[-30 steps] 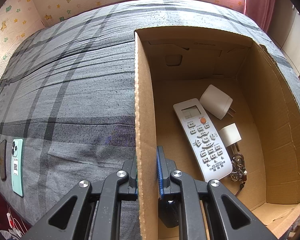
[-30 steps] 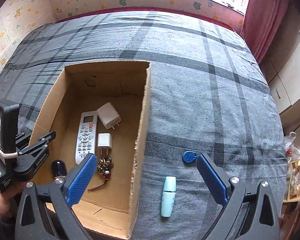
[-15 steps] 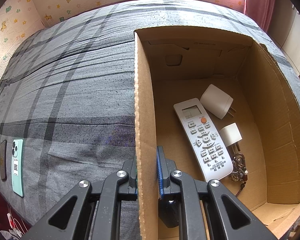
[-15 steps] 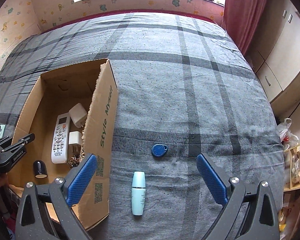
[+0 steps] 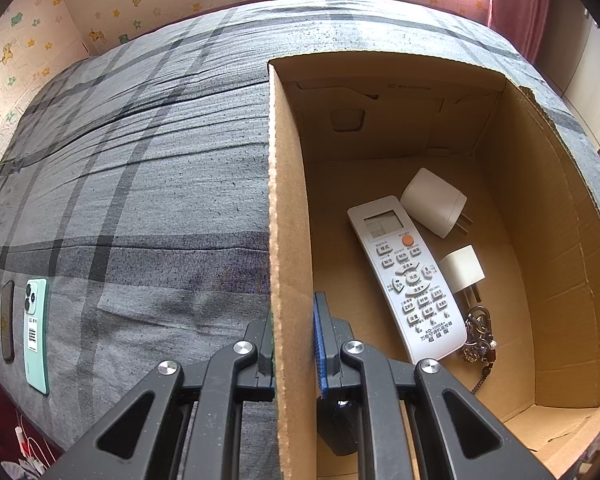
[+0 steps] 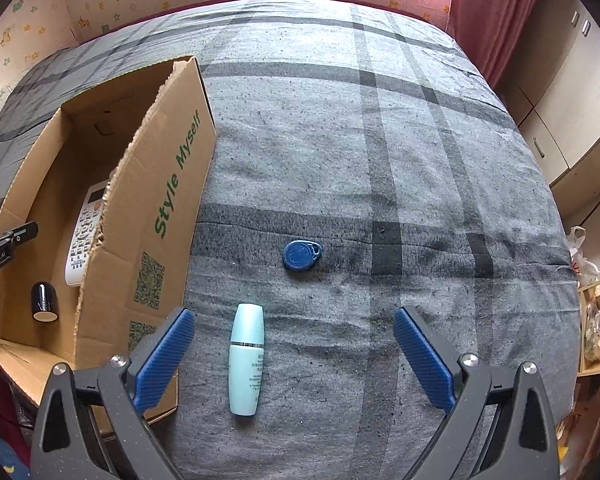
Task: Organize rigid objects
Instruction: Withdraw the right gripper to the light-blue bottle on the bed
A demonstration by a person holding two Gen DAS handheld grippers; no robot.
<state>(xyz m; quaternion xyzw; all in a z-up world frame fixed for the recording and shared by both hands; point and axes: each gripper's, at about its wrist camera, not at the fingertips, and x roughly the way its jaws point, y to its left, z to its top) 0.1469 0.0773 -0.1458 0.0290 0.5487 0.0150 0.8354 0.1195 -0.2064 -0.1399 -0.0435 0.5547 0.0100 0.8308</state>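
**Right claw drops toward the last loose items; left claw pins the box wall**

Right gripper (image 6: 294, 354) has come down and swung away from the box since a second ago: the view once looked straight into the box, now it sits over open bedding. Left view is unchanged.

- Grey plaid bedspread (image 6: 380, 140) covers the whole work surface; it is soft and creased.
- Open brown cardboard box (image 5: 290, 200), green print on its outer side, stands on the bedspread. The left gripper (image 5: 294, 344) is pinched shut on the box's side wall, one pad either side of the cardboard, probably to steady it while things go in.
- Already in the box: long white remote control with grey buttons (image 5: 406, 276), two white plug adapters (image 5: 434, 202), a bunch of keys on a cord (image 5: 478, 336), a small dark cylinder with a pale end (image 6: 44, 300).
- Still outside: pale-blue plastic tube bottle (image 6: 247, 354), lying flat just inside the left pad of the right gripper's wide-spread jaws; both pads clear of it. Small round blue key fob (image 6: 301, 255) lies beyond it, apart.
- Mint-green phone (image 5: 36, 336) lies at the far bed edge beside a dark flat item I cannot identify.

Hidden: the torn near wall screens most of the box contents in the right view; the bottle's label print is too small to read.
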